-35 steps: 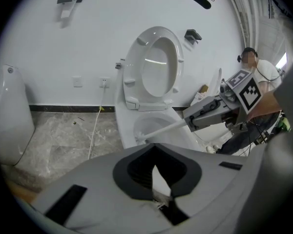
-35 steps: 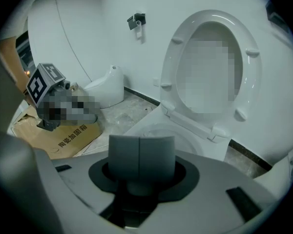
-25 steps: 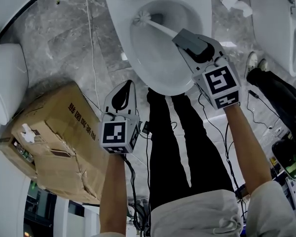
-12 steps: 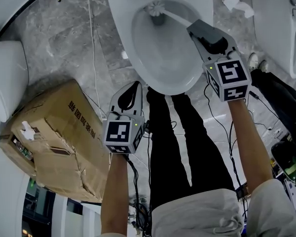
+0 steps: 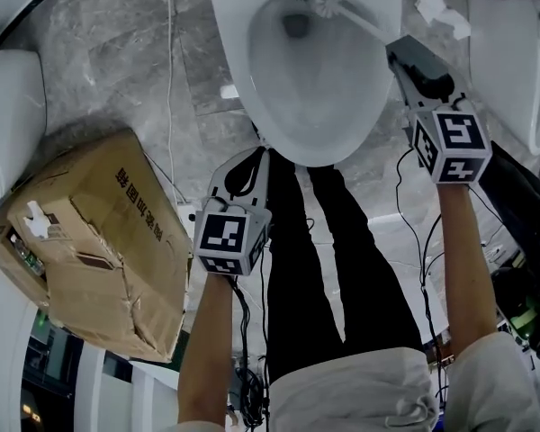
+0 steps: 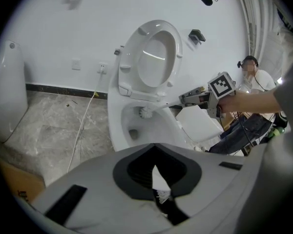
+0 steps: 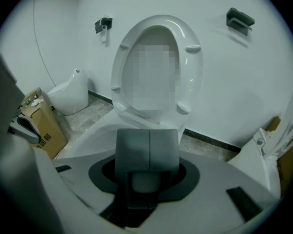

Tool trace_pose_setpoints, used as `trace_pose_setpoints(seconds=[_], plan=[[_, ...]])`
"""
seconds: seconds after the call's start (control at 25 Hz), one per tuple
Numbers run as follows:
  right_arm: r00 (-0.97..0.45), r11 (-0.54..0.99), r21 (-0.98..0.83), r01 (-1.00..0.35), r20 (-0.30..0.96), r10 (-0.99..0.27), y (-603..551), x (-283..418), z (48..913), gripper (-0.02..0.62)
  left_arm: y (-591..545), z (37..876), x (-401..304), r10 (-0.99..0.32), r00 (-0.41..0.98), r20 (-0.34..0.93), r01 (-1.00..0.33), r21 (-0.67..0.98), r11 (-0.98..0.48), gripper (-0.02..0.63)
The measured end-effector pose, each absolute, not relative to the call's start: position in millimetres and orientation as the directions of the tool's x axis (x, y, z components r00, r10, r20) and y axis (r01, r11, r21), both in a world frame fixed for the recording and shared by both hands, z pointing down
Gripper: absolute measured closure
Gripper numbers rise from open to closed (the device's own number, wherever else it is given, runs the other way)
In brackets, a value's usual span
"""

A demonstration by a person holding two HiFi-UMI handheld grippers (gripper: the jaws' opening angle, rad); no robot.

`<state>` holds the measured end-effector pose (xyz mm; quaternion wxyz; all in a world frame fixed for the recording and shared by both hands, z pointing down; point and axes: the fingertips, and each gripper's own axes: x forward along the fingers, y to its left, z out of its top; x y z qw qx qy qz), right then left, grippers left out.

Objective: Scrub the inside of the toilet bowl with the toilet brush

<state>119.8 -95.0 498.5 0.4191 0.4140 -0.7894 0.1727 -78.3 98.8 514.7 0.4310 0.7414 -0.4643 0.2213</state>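
Note:
The white toilet bowl (image 5: 240, 57) lies at the top of the head view, its seat and lid (image 6: 154, 57) raised against the wall. A white toilet brush has its bristle head (image 5: 322, 3) against the bowl's far inner wall, to the right of the drain hole. The brush head (image 6: 145, 112) also shows in the left gripper view. My right gripper (image 5: 401, 52) is shut on the brush handle over the bowl's right rim; its fingers (image 7: 132, 150) hide the handle. My left gripper (image 5: 252, 158) hangs shut and empty just in front of the bowl's near rim.
A cardboard box (image 5: 90, 241) stands on the marble floor at the left, beside a white fixture (image 5: 9, 133). Another white fixture (image 5: 513, 52) is at the right, with crumpled paper (image 5: 436, 7) near it. Cables (image 5: 169, 79) cross the floor. A seated person (image 6: 256, 77) is at the right.
The right gripper has swung to the right, dragging the brush head from the bowl's left inner wall across to its far right side. The left gripper has drifted slightly toward the bowl.

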Motion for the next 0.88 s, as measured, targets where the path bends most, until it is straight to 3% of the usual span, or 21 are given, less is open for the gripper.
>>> trace_pose_setpoints(seconds=[0.88], plan=[[-0.256,0.553,0.065,-0.831,0.837,-0.484,-48,196,489,0.419,147,499,-59,-0.57,0.371,0.733,-0.911,0.407,-0.07,0.584]])
